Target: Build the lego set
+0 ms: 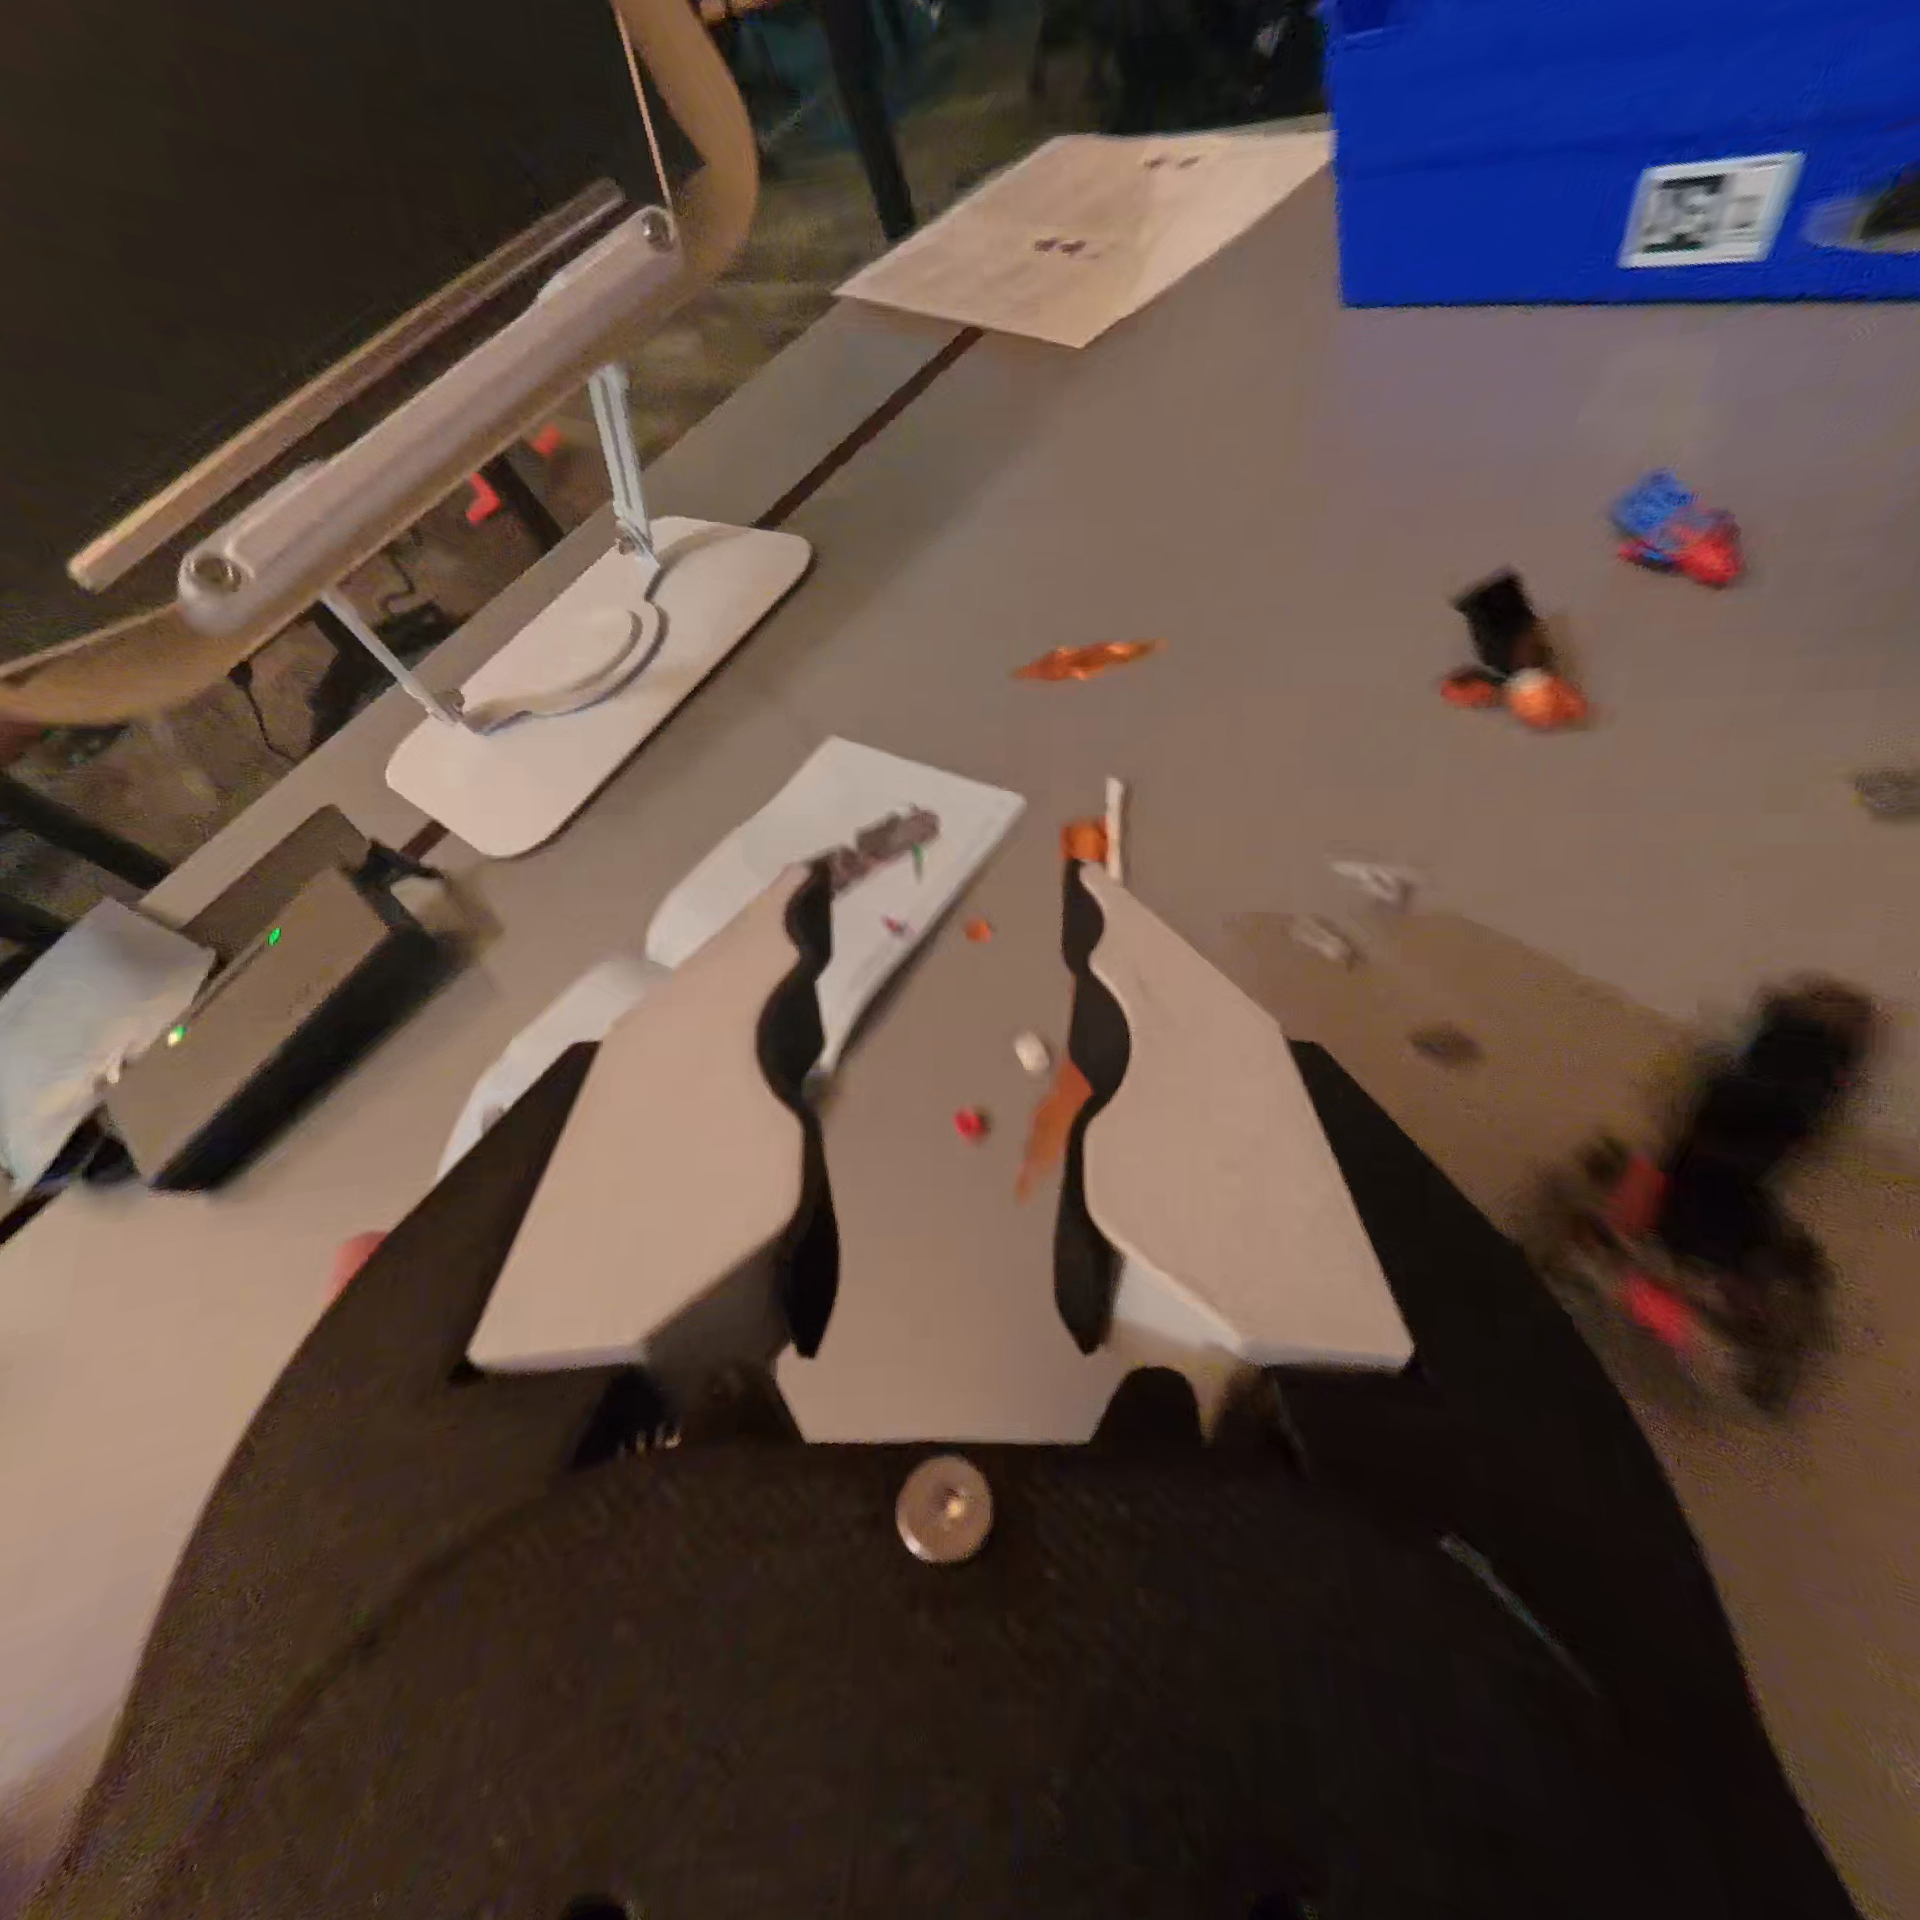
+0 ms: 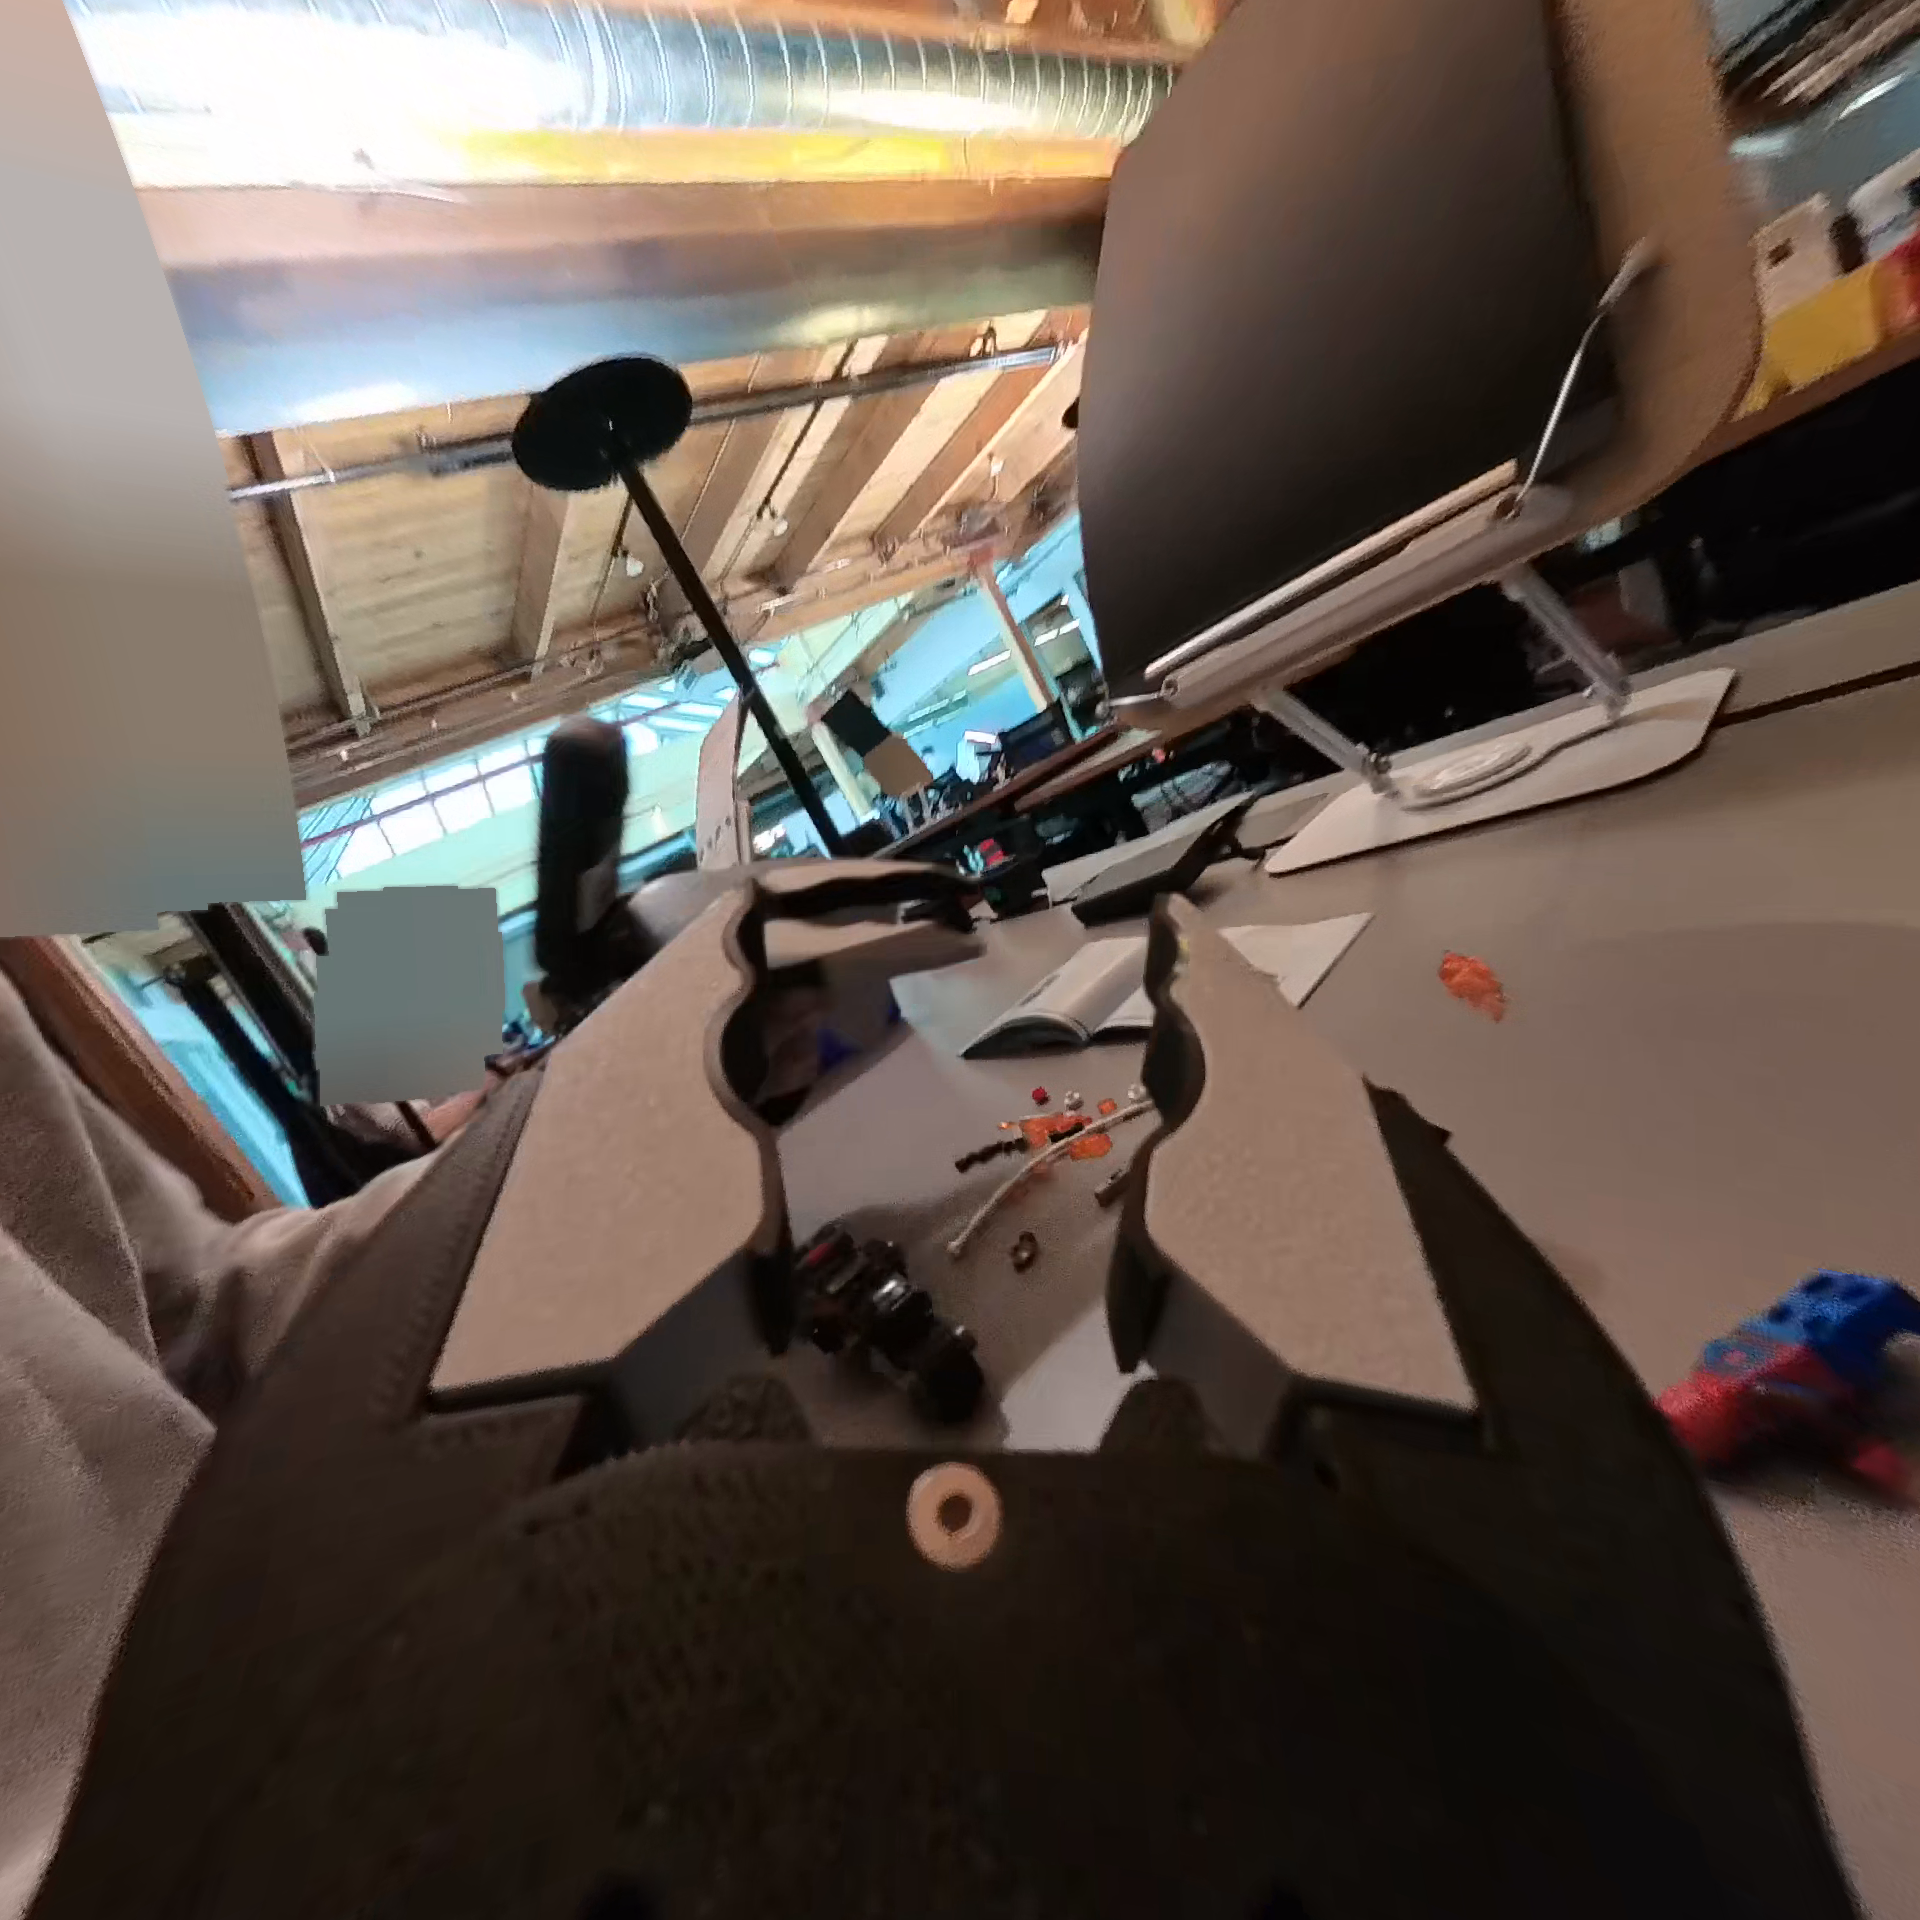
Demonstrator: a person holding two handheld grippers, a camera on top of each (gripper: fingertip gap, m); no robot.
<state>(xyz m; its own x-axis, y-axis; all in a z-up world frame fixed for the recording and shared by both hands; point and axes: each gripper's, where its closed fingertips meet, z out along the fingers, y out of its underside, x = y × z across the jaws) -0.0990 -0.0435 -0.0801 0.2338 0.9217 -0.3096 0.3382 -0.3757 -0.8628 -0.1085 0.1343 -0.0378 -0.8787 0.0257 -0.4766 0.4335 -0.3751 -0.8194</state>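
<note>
- The left hand-held gripper (image 1: 940, 883) hovers over the grey desk (image 1: 1299, 499) with its jaws apart and nothing between them, just bare desk and a few loose bits.
- Those bits: a tiny red piece (image 1: 969, 1122), a small white piece (image 1: 1032, 1051) and an orange sliver (image 1: 1049, 1127) right by the inner edge of the right finger.
- An open instruction booklet (image 1: 883, 831) lies just past the left fingertip.
- The half-built black lego model (image 1: 1745, 1174) with red parts sits off to the right in the left wrist view, too blurry for details.
- Further out on the desk there's a small black and orange sub-build (image 1: 1512, 665), a blue and red build (image 1: 1678, 530) and an orange wrapper-like piece (image 1: 1086, 660).
- The right hand-held gripper (image 2: 961, 914) is also spread wide and empty. The black model (image 2: 888, 1314) lies on the desk low down between its fingers, close to the left one; can't tell if it's touching.
- A scatter of small orange, black and white parts (image 2: 1049, 1138) lies on the desk between the right gripper's fingers, nearer the right one.
- A tablet on a white stand (image 1: 613, 634) sits at the left of the desk, with a blue box (image 1: 1621, 156) at the far right corner.
</note>
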